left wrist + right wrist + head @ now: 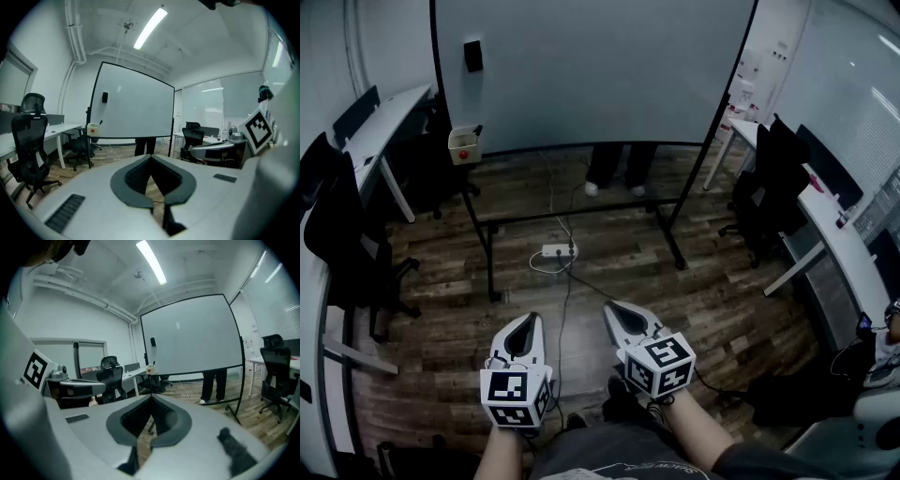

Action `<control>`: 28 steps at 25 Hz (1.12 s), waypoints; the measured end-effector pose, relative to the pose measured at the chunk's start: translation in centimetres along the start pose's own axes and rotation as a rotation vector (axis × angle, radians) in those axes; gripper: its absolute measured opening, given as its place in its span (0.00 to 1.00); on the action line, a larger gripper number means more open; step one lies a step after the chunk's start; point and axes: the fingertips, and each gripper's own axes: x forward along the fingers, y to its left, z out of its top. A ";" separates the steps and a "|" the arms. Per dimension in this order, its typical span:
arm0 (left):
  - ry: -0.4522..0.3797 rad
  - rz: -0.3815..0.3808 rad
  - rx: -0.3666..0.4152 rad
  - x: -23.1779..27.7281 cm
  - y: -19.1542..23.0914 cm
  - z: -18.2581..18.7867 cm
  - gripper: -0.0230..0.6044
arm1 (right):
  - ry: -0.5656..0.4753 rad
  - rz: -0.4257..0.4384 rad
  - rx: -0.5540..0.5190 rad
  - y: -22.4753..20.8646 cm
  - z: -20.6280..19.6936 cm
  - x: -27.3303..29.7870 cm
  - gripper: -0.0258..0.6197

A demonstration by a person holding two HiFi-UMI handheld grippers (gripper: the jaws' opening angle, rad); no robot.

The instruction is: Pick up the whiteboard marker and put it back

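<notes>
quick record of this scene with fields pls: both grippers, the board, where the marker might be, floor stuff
left gripper: shut, empty, held low
right gripper: shut, empty, beside the left one
whiteboard: on a black stand, facing the person
box: at the board's lower left corner
dark stick: pokes out of the box, maybe the marker
person: only legs show, behind the board
power strip: on the wood floor under the board

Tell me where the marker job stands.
Nothing looks done. In hand: nothing; the left hand-held gripper and right hand-held gripper are shut and empty, away from the whiteboard. Remaining: walk to the box at its left edge, take the dark marker-like stick, put it back.
</notes>
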 end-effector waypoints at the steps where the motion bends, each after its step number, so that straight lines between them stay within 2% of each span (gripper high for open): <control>1: -0.002 0.001 -0.002 0.0 0.3 0.1 0.06 | 0.001 0.001 -0.003 0.2 0.0 0.1 0.07; 6: -0.010 0.002 -0.005 -0.5 1.5 -0.1 0.06 | 0.011 0.001 -0.007 1.3 -0.6 0.7 0.07; 13: 0.004 -0.033 -0.041 -1.0 2.6 -1.2 0.06 | -0.001 0.008 0.005 3.0 -0.6 0.9 0.08; 17: 0.006 -0.035 -0.065 -1.1 2.9 -1.6 0.06 | 0.034 -0.008 0.002 2.6 -1.7 1.2 0.08; 24: 0.000 -0.013 -0.058 0.2 4.6 -1.1 0.06 | -0.016 0.017 -0.028 2.5 0.3 3.9 0.08; 28: 0.008 -0.005 -0.046 2.6 5.3 -0.6 0.06 | -0.027 0.035 0.002 0.9 1.0 6.3 0.08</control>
